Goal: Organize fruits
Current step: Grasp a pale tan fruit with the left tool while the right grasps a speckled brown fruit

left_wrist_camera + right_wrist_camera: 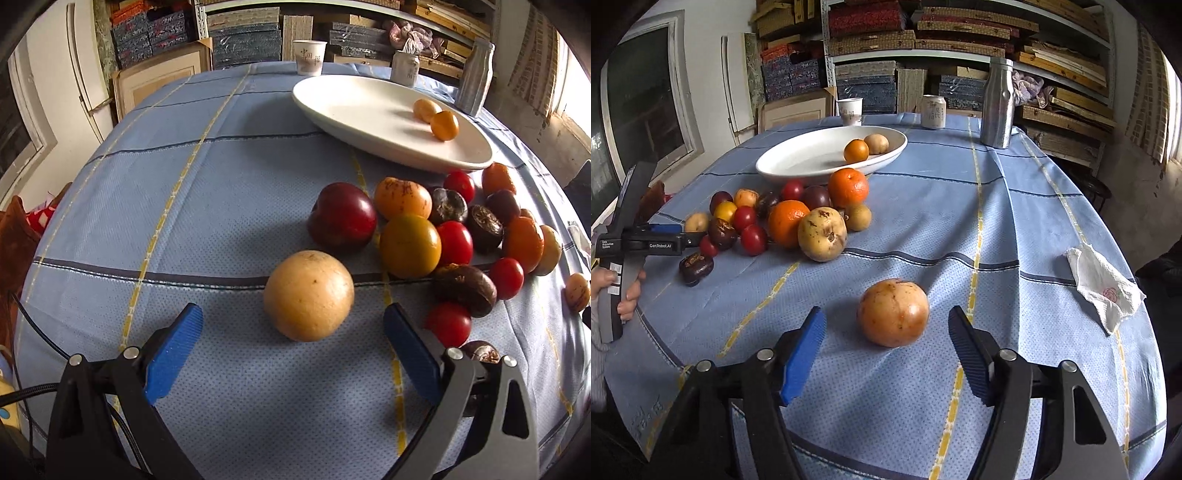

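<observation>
My left gripper (293,317) is open, its blue pads either side of a tan round fruit (308,295) on the blue cloth, not touching it. Beyond lies a pile with a dark red apple (341,217), oranges, red tomatoes and dark brown fruits. A white plate (354,122) holds two small orange fruits (444,125). My right gripper (886,321) is open around a separate orange-tan fruit (893,312), apart from it. The right wrist view also shows the plate (798,162), the fruit pile (790,221) and the left gripper (670,234) at far left.
A paper cup (309,57), a can (405,68) and a steel bottle (997,103) stand at the table's far edge. A crumpled white napkin (1102,286) lies at the right. Shelves with stacked boxes stand behind the table.
</observation>
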Available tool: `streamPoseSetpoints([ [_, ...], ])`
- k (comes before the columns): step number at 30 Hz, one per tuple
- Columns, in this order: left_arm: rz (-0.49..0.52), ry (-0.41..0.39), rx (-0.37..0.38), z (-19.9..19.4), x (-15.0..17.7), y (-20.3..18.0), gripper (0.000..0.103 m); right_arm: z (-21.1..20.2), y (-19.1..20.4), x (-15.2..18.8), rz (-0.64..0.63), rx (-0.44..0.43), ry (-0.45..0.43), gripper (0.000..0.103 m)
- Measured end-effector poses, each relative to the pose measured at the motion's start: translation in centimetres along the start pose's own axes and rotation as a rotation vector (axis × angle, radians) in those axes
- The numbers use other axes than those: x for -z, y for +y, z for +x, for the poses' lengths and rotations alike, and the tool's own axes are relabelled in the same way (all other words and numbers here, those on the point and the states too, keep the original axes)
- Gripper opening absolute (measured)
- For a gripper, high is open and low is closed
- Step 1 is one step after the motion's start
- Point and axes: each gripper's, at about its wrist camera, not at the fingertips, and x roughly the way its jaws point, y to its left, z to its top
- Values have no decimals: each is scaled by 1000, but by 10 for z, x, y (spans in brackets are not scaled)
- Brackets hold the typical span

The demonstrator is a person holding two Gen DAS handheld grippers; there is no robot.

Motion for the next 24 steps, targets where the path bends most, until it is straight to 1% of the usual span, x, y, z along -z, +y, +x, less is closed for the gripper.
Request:
streamPoseSetpoints([
  [3, -3, -3, 5, -1, 0, 1, 97, 5, -2, -2, 12, -13, 19, 61],
  [7, -10, -26, 24, -4, 1, 1, 96, 9, -6, -5, 41, -21, 33, 60],
  [8, -9, -32, 30, -6, 1, 0, 93, 11, -5, -5, 41, -24, 40, 53],
  [9, -8, -39, 37, -8, 1, 0, 81, 13, -5, -5, 41, -22, 49, 51],
  [10, -7, -41, 50, -8, 2, -1, 73, 15, -5, -5, 46, -14, 63, 49],
  [11, -6, -38, 62, -8, 2, -2, 60, 16, -6, -5, 52, -14, 67, 45],
  [14, -11, -48, 78, -9, 2, -1, 44, 16, -11, -4, 77, -31, 68, 44],
  [24, -14, -50, 104, -8, 0, -1, 43, 16, -11, -4, 88, -40, 68, 44],
])
